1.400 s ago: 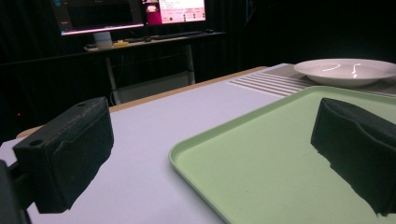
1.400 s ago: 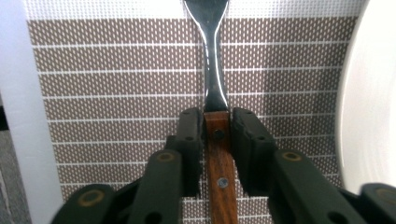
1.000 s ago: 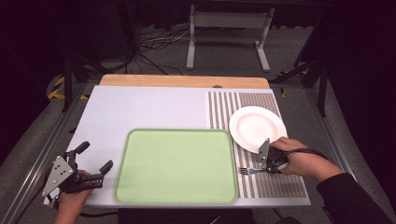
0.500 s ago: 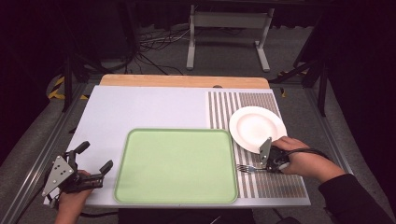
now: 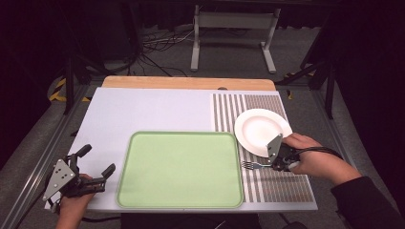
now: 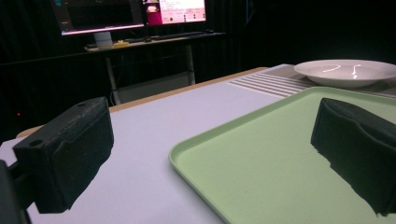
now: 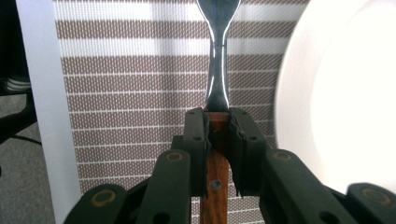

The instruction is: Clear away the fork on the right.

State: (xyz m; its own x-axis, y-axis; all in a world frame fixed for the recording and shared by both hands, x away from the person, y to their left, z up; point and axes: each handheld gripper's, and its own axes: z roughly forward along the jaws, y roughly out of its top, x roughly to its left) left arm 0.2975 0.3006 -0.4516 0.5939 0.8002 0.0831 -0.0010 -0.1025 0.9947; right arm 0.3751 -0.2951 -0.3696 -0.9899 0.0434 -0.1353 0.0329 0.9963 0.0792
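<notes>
Since the earlier frame, high view: right gripper had lifted the fork slightly off the striped mat, beside the white plate; green tray bare. Left gripper view: left gripper, jaws wide apart, idle at the tray's edge. Right gripper view: jaws clamped on the fork's wooden handle; pickup done, placing judged outstanding.

Steel fork with a brown wooden handle, clamped by that handle, lay level just above the brown-and-white striped placemat near the table's right front corner, tines pointing toward the left edge.
</notes>
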